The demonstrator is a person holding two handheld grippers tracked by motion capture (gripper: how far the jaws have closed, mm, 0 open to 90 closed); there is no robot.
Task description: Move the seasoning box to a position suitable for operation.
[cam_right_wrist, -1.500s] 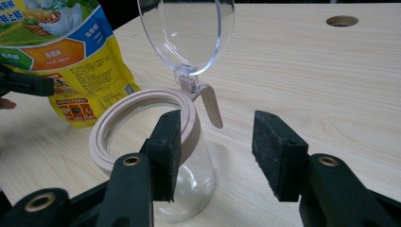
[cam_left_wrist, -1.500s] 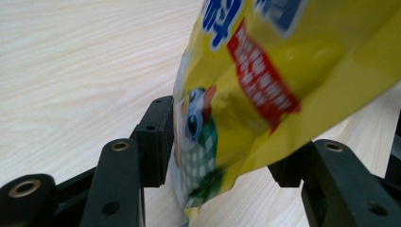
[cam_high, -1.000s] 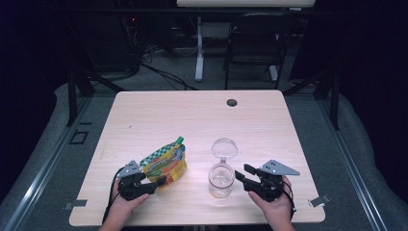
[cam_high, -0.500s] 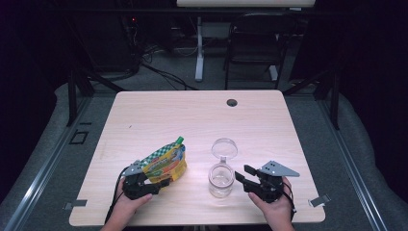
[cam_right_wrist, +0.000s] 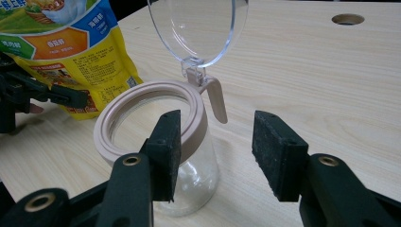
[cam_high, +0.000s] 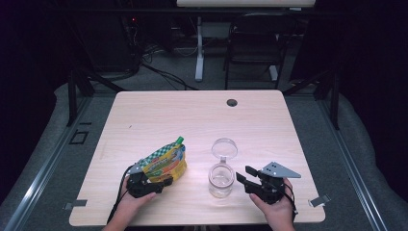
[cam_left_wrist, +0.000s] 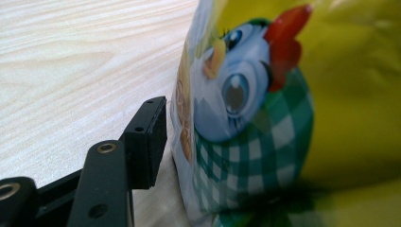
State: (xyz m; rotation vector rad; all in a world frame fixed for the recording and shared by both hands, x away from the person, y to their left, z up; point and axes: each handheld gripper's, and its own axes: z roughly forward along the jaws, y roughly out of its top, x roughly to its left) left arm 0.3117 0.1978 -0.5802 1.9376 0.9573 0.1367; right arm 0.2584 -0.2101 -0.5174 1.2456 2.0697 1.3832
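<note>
A yellow and green snack pouch with a cartoon chicken lies on the wooden table, left of centre. My left gripper sits at its near end. Its jaws have just been opening, and the pouch stands between them. One black finger shows with a small gap to the pouch; the other is hidden behind the pouch. A clear jar with a beige rim stands with its hinged clear lid flipped up. My right gripper is open just right of the jar, holding nothing.
A round cable hole lies at the table's far edge. The table's front edge runs just under both hands. In the right gripper view the pouch and the left gripper show beyond the jar. Chairs and a desk leg stand behind the table.
The left gripper has shifted slightly at the pouch's near end and its jaws stand wider. The right gripper and the jar have not moved.
</note>
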